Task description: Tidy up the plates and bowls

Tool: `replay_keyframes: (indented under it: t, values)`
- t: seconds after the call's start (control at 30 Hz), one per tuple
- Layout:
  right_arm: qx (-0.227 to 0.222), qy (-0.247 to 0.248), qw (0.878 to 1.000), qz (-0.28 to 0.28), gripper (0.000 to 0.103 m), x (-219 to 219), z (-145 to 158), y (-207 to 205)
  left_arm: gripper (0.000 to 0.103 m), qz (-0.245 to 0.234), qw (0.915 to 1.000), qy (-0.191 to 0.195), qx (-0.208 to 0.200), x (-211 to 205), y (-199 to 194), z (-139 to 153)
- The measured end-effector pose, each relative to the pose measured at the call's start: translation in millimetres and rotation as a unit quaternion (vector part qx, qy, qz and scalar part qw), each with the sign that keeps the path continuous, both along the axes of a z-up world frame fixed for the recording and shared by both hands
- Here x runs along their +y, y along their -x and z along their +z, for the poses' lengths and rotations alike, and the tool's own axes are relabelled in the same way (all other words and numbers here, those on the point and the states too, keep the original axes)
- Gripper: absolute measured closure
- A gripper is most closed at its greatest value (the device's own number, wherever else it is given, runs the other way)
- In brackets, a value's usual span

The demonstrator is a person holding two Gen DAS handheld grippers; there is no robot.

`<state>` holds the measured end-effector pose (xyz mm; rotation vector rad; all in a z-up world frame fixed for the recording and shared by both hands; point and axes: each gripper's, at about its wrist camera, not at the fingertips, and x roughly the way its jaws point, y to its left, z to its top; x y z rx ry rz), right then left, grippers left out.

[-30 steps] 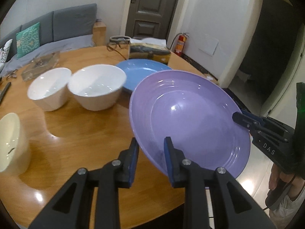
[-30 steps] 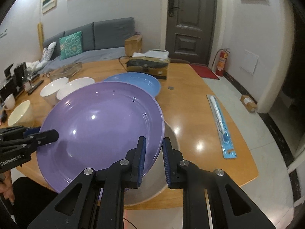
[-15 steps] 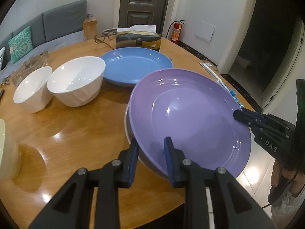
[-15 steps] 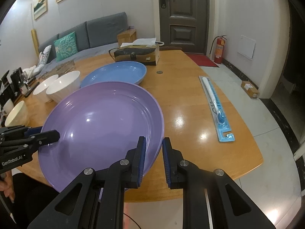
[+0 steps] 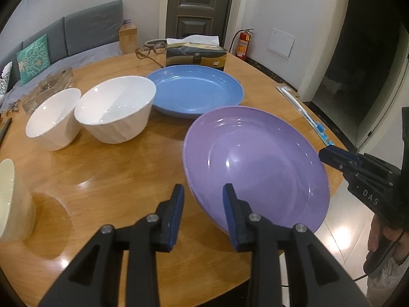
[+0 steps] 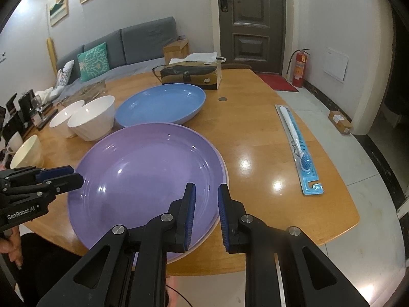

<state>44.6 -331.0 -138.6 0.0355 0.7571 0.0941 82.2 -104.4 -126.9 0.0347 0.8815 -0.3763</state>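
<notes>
On the wooden tabletop (image 5: 107, 179), left to right: one cream bowl (image 5: 12, 199), two white bowls (image 5: 52, 119) (image 5: 116, 108) touching each other, one blue plate (image 5: 195, 90), then one purple plate (image 5: 258, 163) near the front edge. The left hand-held gripper (image 5: 203, 192) straddles the purple plate's rim, its jaws opening and no longer pressing on it. The right hand-held gripper (image 6: 206, 197) is clamped on the opposite rim. One packaged toothbrush (image 6: 297, 144) lies far right.
</notes>
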Motion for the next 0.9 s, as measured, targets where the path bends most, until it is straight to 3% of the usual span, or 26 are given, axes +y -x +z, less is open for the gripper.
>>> replay_keyframes:
  t: [0.3, 0.5, 0.67, 0.9]
  values:
    - [-0.004, -0.006, 1.0, -0.001, 0.09, -8.0, 4.4, -4.8, 0.071, 0.012, 0.9999, 0.006, -0.002, 8.4, -7.3, 6.5]
    - [-0.02, -0.013, 1.0, 0.018, 0.086, -16.6, 15.2, -24.0, 0.07, 0.021, 0.999, 0.037, 0.007, 12.8, -32.6, 16.4]
    - [-0.028, -0.029, 0.999, 0.036, 0.085, -28.4, 20.7, -63.4, 0.07, 0.02, 0.9967, 0.068, 0.04, 3.8, -67.6, 13.8]
    - [-0.007, -0.049, 0.997, 0.064, 0.08, -33.2, 15.1, -129.8, 0.07, 0.051, 0.9932, 0.083, 0.063, -9.7, -105.8, 3.7]
